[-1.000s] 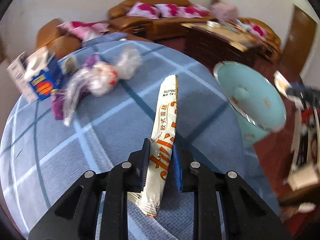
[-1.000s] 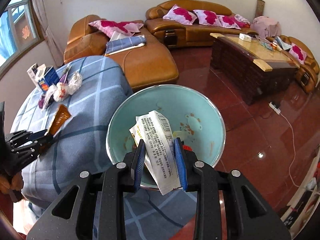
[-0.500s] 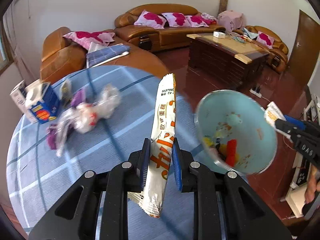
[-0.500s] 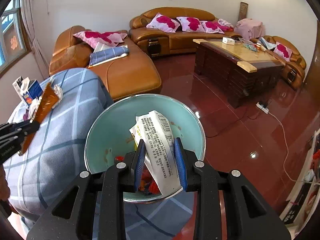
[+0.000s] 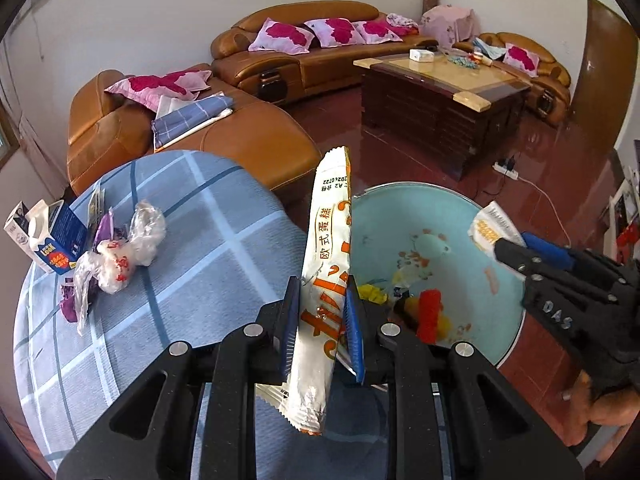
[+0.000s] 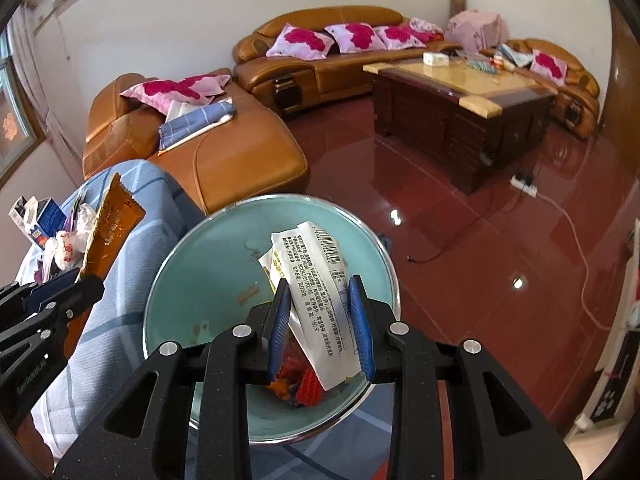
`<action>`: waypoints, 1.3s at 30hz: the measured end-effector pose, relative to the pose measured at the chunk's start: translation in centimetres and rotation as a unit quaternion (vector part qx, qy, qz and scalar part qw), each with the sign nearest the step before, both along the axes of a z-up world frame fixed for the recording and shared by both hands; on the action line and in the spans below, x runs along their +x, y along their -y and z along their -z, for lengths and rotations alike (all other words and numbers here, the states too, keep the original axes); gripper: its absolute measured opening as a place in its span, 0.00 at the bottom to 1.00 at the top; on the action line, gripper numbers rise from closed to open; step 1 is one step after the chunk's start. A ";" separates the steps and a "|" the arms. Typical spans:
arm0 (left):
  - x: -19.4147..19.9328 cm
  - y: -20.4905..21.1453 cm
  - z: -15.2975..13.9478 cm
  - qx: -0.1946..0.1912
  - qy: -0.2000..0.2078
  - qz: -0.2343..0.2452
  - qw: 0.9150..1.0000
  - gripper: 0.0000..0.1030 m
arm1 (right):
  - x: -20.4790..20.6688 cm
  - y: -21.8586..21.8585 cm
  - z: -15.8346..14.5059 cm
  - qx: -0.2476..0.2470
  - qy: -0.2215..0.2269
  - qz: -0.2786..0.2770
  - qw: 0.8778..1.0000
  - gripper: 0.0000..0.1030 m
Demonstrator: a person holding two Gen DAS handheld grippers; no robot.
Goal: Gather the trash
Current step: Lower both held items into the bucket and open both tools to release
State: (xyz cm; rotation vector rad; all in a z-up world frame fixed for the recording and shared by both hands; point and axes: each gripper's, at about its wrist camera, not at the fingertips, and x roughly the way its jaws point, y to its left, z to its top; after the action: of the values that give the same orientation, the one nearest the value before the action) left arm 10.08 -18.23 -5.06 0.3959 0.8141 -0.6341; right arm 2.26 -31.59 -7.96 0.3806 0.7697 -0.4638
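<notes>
Above the basin, right gripper clamps wrapper.

Blue plaid table, carton, crumpled bags

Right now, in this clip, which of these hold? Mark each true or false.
1. The left gripper has its jaws shut on a long snack wrapper. True.
2. The right gripper is empty. False: its jaws clamp a white printed wrapper.
3. The teal basin already holds some trash. True: red and yellow pieces lie in it.
4. The milk carton is inside the basin. False: it stands on the blue checked tablecloth.
5. A crumpled plastic bag lies beside the carton. True.
</notes>
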 end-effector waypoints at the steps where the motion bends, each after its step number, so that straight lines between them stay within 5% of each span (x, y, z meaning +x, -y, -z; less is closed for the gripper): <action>1: -0.1 0.3 0.1 0.003 0.000 0.000 1.000 0.21 | 0.1 0.1 0.4 0.005 -0.001 0.000 1.000 0.29; 16: -0.1 4.5 3.3 0.039 -0.031 0.003 0.999 0.21 | 0.2 1.3 2.0 0.050 0.003 -0.007 0.999 0.30; 24: -0.3 5.2 3.8 0.046 -0.034 0.002 0.998 0.22 | -0.1 1.5 1.6 0.067 0.027 -0.016 0.997 0.39; 33: -0.3 5.5 4.3 0.057 -0.036 -0.001 0.998 0.23 | -0.9 2.1 1.0 0.055 0.036 0.014 0.998 0.39; 35: -0.3 5.5 4.2 0.055 -0.035 -0.002 0.998 0.35 | -1.1 2.4 1.0 0.059 0.039 0.019 0.997 0.39; 37: -0.4 5.5 4.0 0.051 -0.029 -0.004 0.998 0.57 | -1.2 2.5 1.0 0.059 0.040 0.022 0.997 0.39; 39: -0.6 5.4 3.7 0.048 -0.019 -0.006 0.999 0.60 | -1.3 2.5 0.9 0.059 0.042 0.023 0.997 0.39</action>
State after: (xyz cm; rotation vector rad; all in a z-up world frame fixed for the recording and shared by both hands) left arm 9.46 -23.63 -8.81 0.4669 0.8844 -0.5935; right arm 1.00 -34.06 -8.89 0.5255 0.7090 -0.4443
